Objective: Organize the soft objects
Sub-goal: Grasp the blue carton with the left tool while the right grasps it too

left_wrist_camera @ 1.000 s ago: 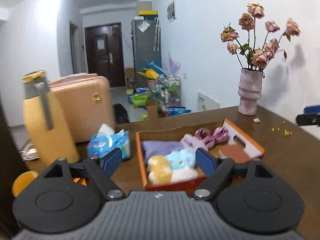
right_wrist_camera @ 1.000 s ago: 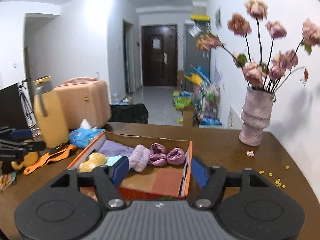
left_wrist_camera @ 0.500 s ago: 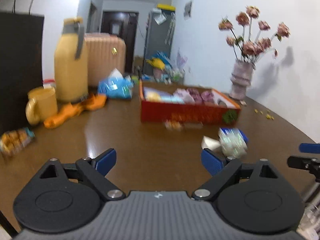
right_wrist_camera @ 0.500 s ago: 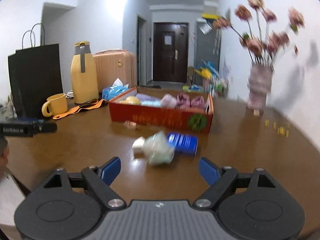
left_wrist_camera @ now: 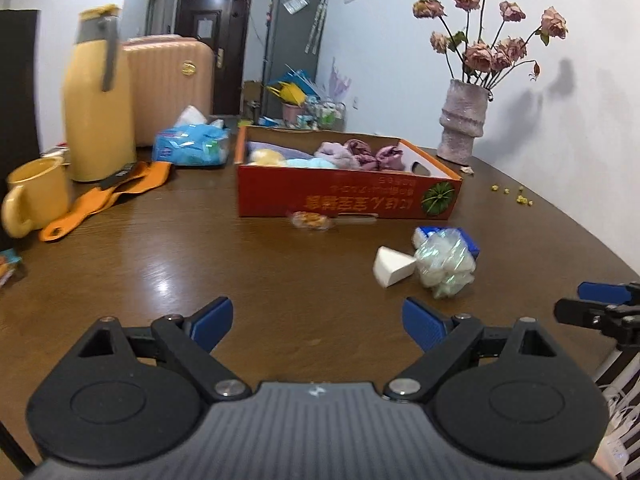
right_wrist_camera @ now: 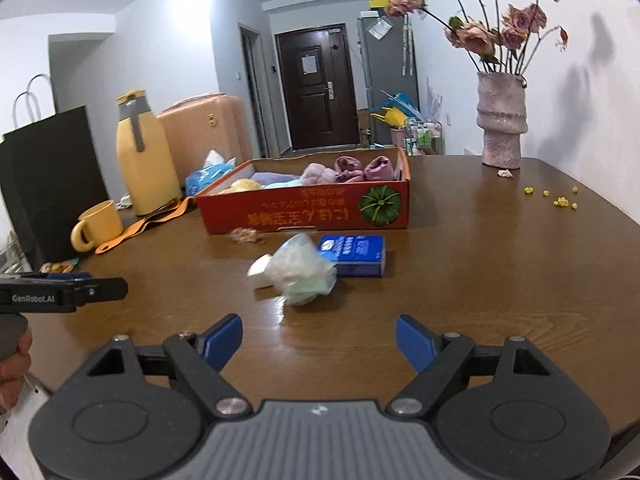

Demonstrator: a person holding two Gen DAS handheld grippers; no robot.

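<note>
Several soft items are already gathered in the orange box [right_wrist_camera: 304, 204]; a mesh puff [right_wrist_camera: 298, 272] is left on the table [right_wrist_camera: 480, 280]. Left tongs [left_wrist_camera: 318, 318] are held wide and empty; right tongs [right_wrist_camera: 318, 338], empty, are closing slightly.

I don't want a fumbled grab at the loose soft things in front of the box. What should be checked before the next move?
1. Right hand-held gripper empty: ok, nothing between its blue pads, though its jaws are closing slightly.
2. Left hand-held gripper open and empty: ok.
3. Crinkly plastic-wrapped bundle reachable: ok, it lies on bare table ahead of the right hand-held gripper.
4. Bundle free of neighbours: not ok, the white wedge and blue pack sit against it.
5. Room in the orange box: cannot tell from this low angle.
</note>
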